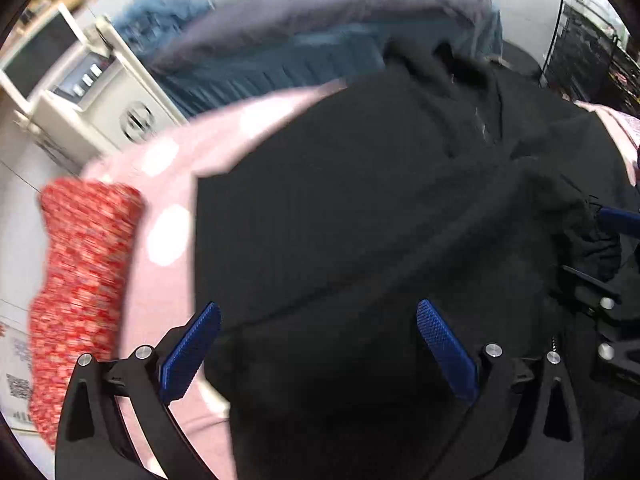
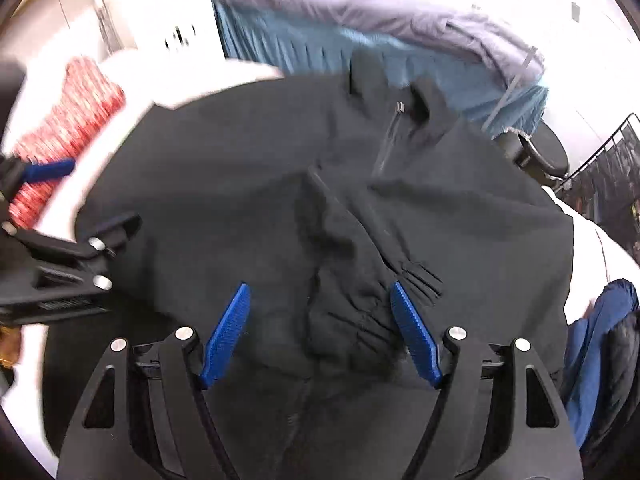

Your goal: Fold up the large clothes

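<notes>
Black jacket (image 2: 248, 184) lies spread across the pink worktop (image 1: 168, 152), directly ahead of and beneath both tools. Red knit (image 1: 84, 264) sits left of the left tool (image 1: 318, 316), whose fingers are spread wide, gripping nothing. Right tool (image 2: 320, 294) is spread too, straddling the bunched cuff (image 2: 356, 296).

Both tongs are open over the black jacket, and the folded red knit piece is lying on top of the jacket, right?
Not quite. The red knit piece lies beside the black jacket on the pink surface, as the left wrist view shows. Left tongs and right tongs are open.
</notes>
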A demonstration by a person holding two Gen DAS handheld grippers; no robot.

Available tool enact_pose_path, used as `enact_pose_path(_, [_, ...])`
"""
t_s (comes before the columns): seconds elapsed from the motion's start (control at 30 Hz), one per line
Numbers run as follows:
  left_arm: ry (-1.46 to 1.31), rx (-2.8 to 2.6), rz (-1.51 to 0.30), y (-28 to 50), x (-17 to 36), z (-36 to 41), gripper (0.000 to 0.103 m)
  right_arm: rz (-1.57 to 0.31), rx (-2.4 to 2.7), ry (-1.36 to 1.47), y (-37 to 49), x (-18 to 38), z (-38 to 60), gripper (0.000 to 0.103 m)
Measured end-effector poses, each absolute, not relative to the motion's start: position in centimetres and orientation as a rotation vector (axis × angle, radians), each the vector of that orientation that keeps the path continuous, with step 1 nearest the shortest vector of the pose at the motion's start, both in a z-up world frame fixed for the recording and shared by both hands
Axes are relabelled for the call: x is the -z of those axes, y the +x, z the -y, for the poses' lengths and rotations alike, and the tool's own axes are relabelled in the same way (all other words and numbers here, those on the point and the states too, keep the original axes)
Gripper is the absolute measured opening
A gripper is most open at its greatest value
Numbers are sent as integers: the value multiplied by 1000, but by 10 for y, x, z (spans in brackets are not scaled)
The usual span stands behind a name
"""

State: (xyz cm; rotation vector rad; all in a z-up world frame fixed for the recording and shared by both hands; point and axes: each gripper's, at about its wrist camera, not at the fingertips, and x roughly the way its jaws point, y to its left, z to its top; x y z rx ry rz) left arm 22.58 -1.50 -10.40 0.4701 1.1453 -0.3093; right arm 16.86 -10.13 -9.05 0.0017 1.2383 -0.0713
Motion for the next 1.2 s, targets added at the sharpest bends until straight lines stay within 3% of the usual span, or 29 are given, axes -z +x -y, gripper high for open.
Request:
enact_pose_path(0.07, [465, 298, -1215, 237, 125, 12, 97, -1352, 115, 61, 176, 118, 122, 73])
enact_pose_path(0.2, [413, 305, -1319, 255, 159, 3, 98, -1418, 113, 255, 185, 148, 156, 98])
enact_pose_path(0.73, [366, 287, -1348, 273, 170, 6, 98, -1439, 143, 289, 199, 155, 169, 99])
enact_pose_path(0.83, [339, 288, -1340, 273, 154, -1, 97, -1386, 193, 317, 195, 135, 178, 98])
enact_pose_path(0.93, [304, 328, -1280, 257, 129, -15, 97, -1320, 200, 383, 172, 112, 188, 98])
enact_pose_path(1.2, [250, 300, -1310, 194, 108, -82, 97, -1380, 199, 449, 63, 103, 195, 98])
